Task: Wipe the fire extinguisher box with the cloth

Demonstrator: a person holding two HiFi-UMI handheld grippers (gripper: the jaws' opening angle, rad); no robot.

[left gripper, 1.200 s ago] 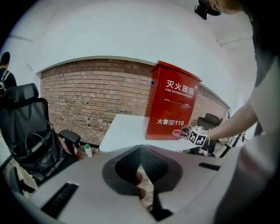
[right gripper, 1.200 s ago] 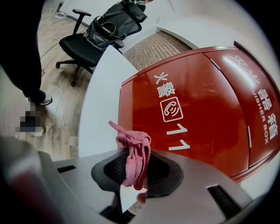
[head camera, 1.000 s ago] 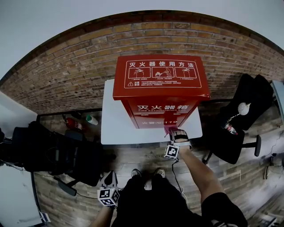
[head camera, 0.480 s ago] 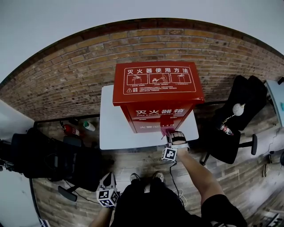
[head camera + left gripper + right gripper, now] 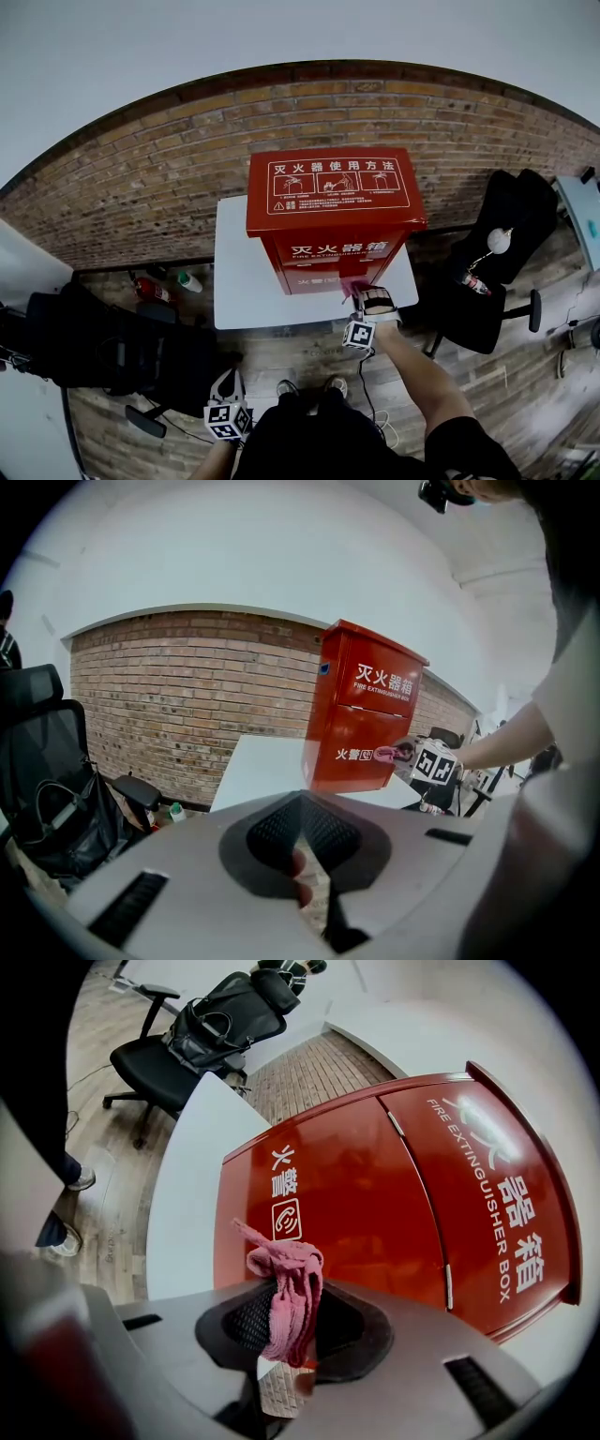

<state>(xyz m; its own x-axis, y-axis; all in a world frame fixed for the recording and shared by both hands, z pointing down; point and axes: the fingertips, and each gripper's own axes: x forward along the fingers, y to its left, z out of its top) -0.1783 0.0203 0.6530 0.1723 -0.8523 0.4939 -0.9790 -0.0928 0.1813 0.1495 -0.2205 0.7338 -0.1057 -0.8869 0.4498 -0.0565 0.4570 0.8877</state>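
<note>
The red fire extinguisher box (image 5: 333, 211) stands on a white table (image 5: 248, 281) against a brick wall. My right gripper (image 5: 368, 292) is shut on a pink cloth (image 5: 286, 1283) and holds it against the lower front of the box (image 5: 375, 1194). The cloth (image 5: 354, 277) shows as a pink tuft just above the gripper in the head view. In the left gripper view the box (image 5: 361, 714) and the right gripper (image 5: 427, 758) appear far off. My left gripper (image 5: 228, 389) hangs low near the person's legs, jaws shut with nothing between them (image 5: 302, 841).
A black office chair (image 5: 497, 262) with a bottle and a white object on it stands right of the table. Another dark chair with bags (image 5: 103, 333) sits at the left. A small red extinguisher (image 5: 148, 288) and a green-capped bottle (image 5: 191, 281) lie on the floor by the wall.
The head view has shifted slightly, so the box sits lower in the frame. The right gripper with the cloth stays at the lower front of the box. The left gripper barely moved.
</note>
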